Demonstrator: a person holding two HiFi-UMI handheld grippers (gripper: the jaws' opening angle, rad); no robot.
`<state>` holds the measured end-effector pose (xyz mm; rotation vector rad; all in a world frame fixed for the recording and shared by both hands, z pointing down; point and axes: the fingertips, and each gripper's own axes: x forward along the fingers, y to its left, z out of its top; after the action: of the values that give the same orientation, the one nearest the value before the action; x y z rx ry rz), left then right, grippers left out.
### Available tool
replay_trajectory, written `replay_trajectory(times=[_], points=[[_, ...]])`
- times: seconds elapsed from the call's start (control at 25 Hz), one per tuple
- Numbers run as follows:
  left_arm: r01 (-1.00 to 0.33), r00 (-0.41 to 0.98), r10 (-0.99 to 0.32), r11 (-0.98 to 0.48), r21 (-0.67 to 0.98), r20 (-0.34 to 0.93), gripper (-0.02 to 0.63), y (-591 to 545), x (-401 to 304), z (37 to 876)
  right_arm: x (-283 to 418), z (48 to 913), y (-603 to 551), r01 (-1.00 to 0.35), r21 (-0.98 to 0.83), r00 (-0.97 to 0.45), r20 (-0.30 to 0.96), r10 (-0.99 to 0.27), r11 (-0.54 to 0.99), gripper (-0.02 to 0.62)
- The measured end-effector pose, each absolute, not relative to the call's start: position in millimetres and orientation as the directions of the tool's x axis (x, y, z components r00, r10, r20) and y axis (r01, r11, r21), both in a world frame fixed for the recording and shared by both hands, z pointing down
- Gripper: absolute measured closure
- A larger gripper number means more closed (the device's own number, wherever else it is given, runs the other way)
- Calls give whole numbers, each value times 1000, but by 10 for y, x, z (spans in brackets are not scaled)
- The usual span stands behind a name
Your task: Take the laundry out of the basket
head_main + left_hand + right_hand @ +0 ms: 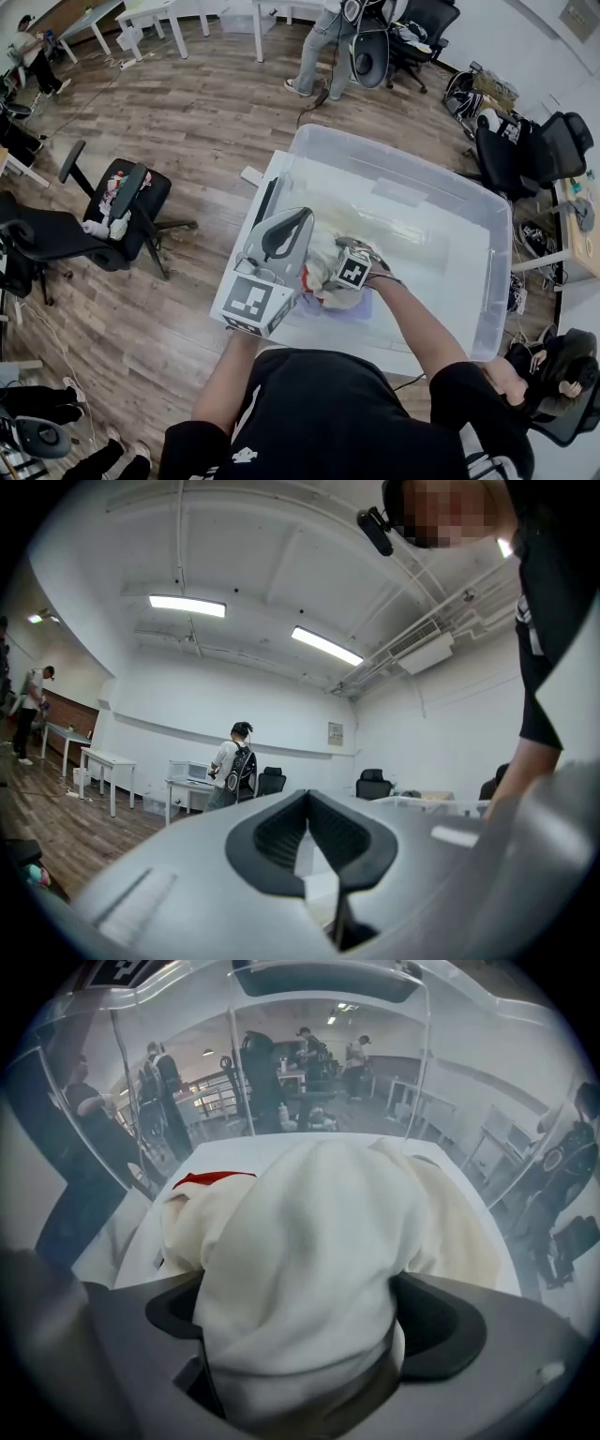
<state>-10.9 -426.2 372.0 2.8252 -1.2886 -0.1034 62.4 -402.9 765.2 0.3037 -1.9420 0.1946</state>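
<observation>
one white cloth btwn open r tongs

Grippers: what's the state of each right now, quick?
Left gripper: shut, nothing between its jaws.
Right gripper: open wide, with a white garment bunched between its jaws.

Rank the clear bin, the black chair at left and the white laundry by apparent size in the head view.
1. clear bin
2. black chair, though farther away
3. white laundry, only partly visible
</observation>
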Motion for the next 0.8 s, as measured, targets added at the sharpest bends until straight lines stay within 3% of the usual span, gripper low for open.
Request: replay_trajectory(times=[0.32, 0.64, 0.8], points=[[-752, 656, -755, -656, 65, -20, 598, -4236, -99, 3766, 626, 7693, -4050, -313, 2, -363, 924, -121, 950, 28], [-753, 655, -755, -656, 53, -38, 598, -4226, -80, 3741, 699, 7581, -4088, -365, -10, -357, 925, -130, 931, 362], [-756, 651, -758, -652, 55, -40, 598, -4238, -93, 3746, 748, 7547, -4109, -393, -5, -347, 927, -142, 920, 443]])
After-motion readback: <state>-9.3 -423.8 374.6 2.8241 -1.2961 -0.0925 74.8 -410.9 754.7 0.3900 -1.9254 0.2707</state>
